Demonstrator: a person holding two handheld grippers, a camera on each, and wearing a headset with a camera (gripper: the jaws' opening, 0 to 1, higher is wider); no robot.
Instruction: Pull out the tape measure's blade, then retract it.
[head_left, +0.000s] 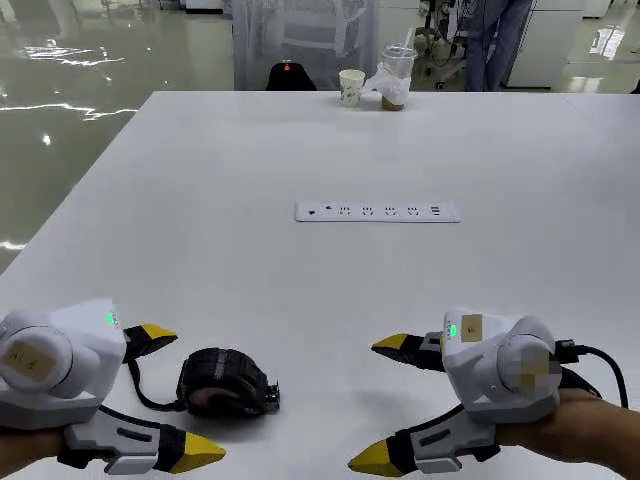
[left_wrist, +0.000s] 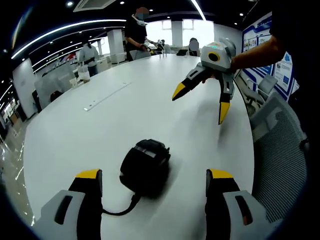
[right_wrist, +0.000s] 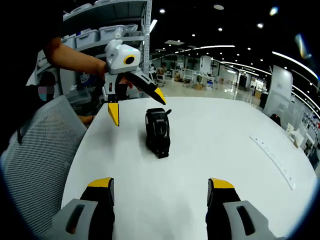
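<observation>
The black tape measure (head_left: 225, 382) is seen on the desk (head_left: 300, 280) just ahead of the wide-open, empty left tongs (head_left: 188, 392), and is judged hard-cased and fairly heavy (blade springy), best clamped across its flat sides, with the right tongs (head_left: 370, 404) likewise spread and empty.

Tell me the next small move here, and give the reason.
Probably ease the left gripper forward until its open jaws straddle the tape measure, ready to clamp. The tape measure lies loose on the table just ahead of those jaws, its blade not pulled out, and the right gripper is open and well apart from it, so nothing holds the case yet.
</observation>
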